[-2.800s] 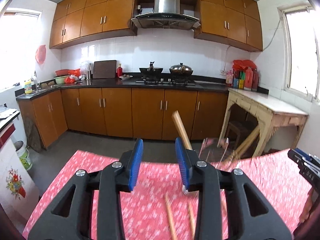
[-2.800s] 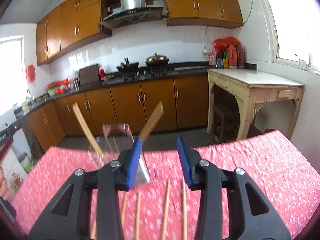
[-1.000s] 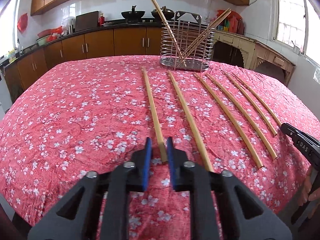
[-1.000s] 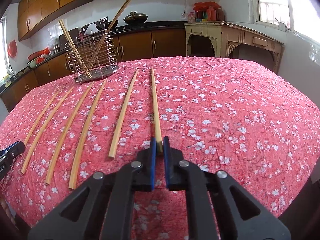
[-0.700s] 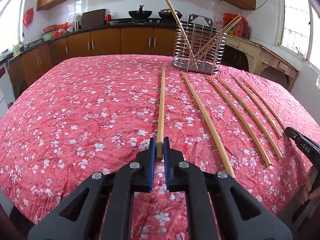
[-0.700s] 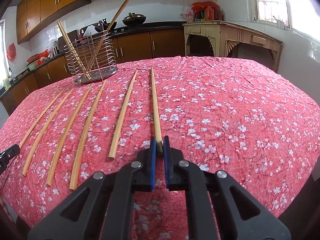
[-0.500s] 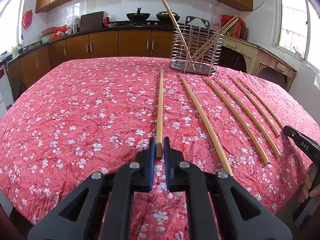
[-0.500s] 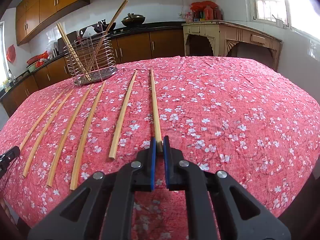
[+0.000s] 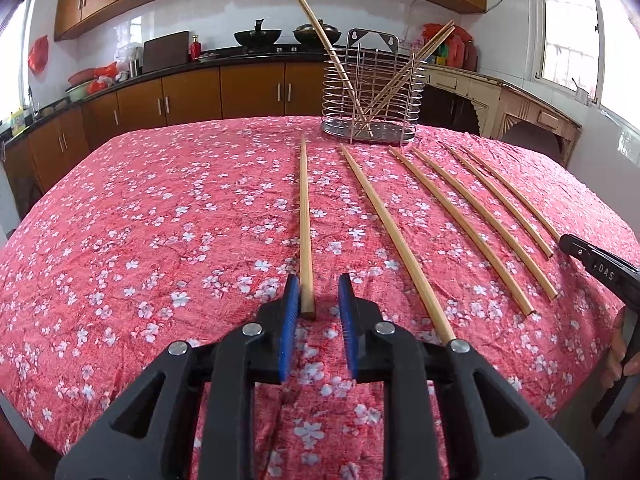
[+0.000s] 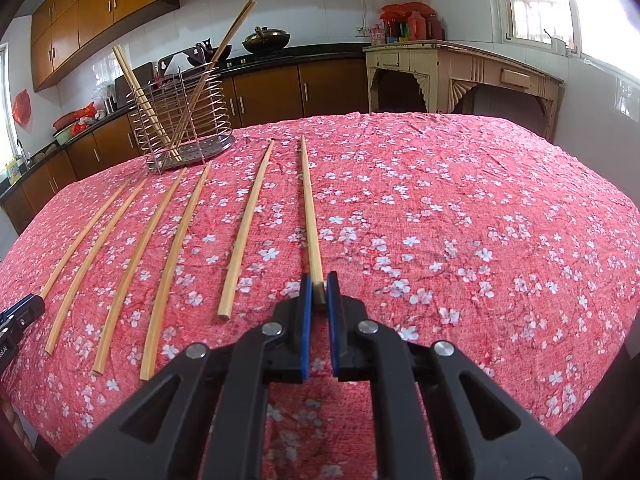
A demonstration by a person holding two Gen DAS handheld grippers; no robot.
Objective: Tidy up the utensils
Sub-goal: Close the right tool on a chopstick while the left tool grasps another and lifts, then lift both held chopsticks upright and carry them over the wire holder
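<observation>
Several long wooden chopsticks lie side by side on the red floral tablecloth (image 9: 160,220). My left gripper (image 9: 319,288) is open, its jaws either side of the near end of the leftmost chopstick (image 9: 305,216), which lies on the cloth. My right gripper (image 10: 319,288) is shut on the near end of the rightmost chopstick (image 10: 309,200). A wire utensil holder (image 9: 370,100), also in the right wrist view (image 10: 182,120), stands at the far side with three chopsticks leaning in it.
The right gripper's body shows at the right edge of the left wrist view (image 9: 600,272). The left gripper's body shows at the left edge of the right wrist view (image 10: 16,316). Kitchen cabinets (image 9: 192,96) and a pale side table (image 10: 460,72) stand beyond the table.
My left gripper was shut on the leftmost chopstick and has now opened; the chopstick rests on the cloth. My right gripper has stayed shut on its chopstick and barely moved.
</observation>
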